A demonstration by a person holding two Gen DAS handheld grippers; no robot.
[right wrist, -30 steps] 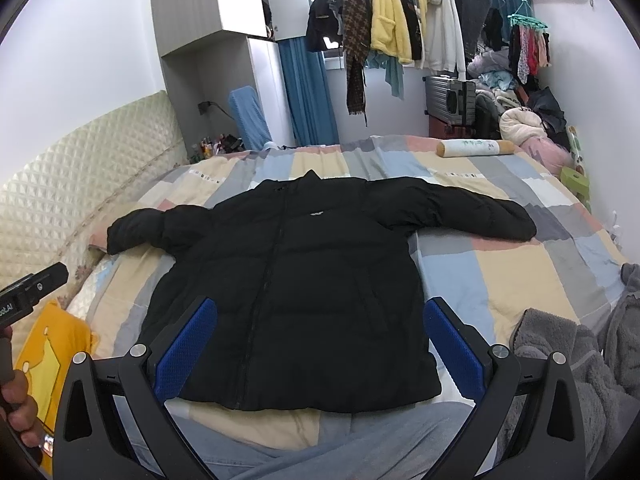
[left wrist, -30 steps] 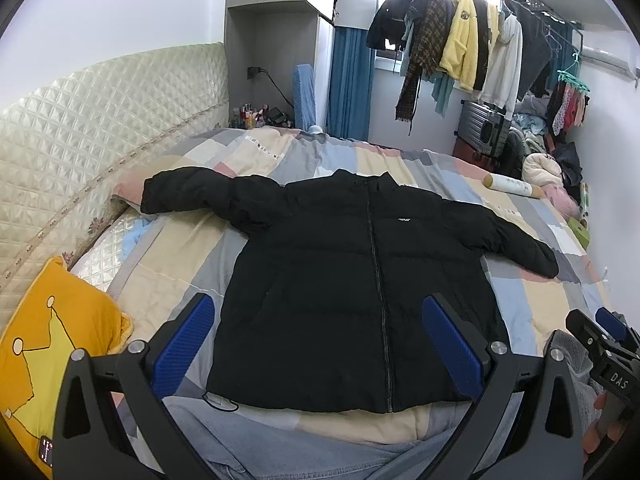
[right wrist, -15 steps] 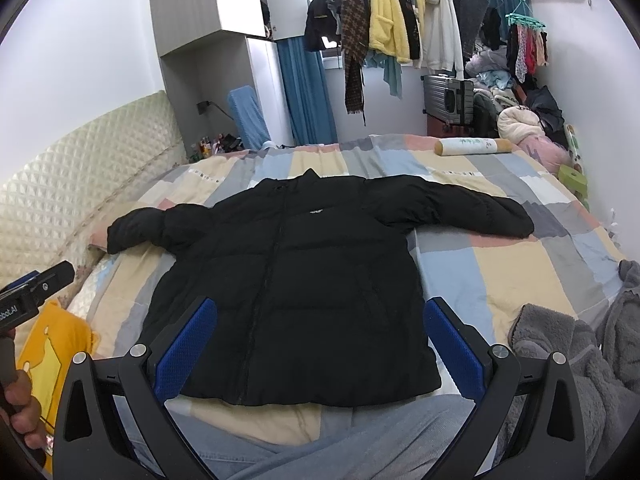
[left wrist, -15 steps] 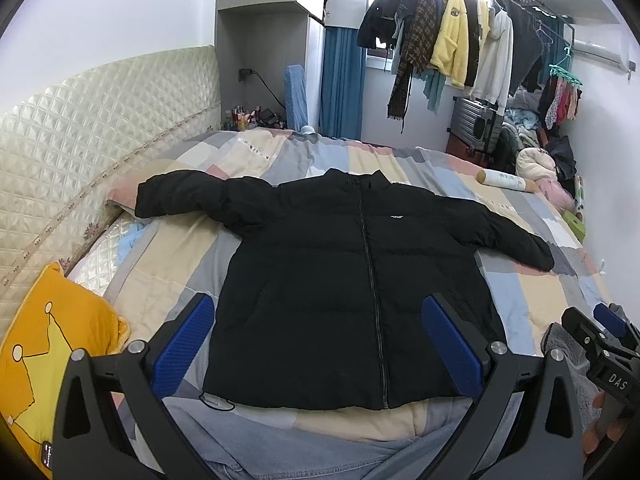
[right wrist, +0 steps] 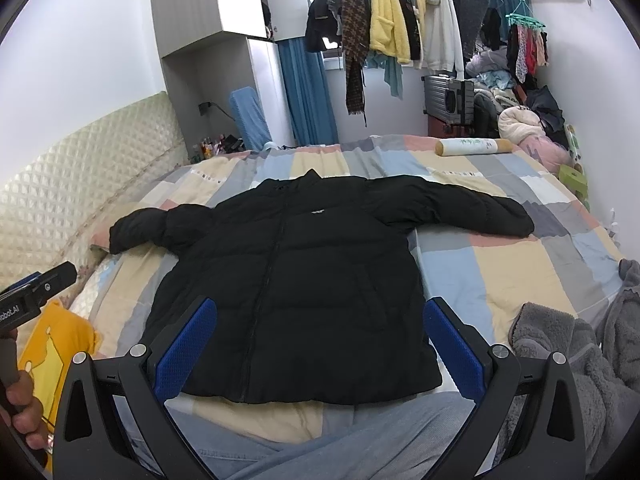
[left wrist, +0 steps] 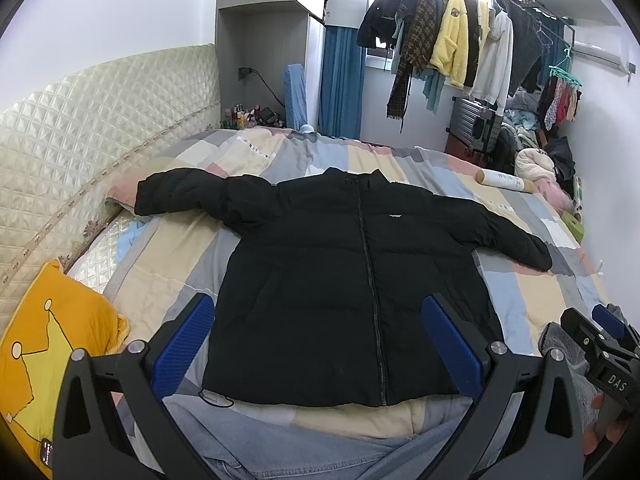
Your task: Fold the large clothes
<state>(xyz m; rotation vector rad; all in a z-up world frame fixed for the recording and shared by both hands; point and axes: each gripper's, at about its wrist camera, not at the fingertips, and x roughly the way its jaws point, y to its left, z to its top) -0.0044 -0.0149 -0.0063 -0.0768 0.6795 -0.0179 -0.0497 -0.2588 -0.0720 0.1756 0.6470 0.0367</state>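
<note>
My left gripper [left wrist: 318, 346] and right gripper [right wrist: 320, 346] both hang above the bed [left wrist: 528, 292] with jaws spread wide, holding nothing. The black jacket [left wrist: 340, 280] lies flat at twelve o'clock, zipped, sleeves out toward ten and two.

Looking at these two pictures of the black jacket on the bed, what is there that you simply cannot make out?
- The small white label on the black jacket: its wording is too small in both views.
- The jacket's back: hidden, it lies face up on the quilt.
- The bottles by the headboard: too small to identify.
- The right gripper: cut off at the left view's edge.
</note>
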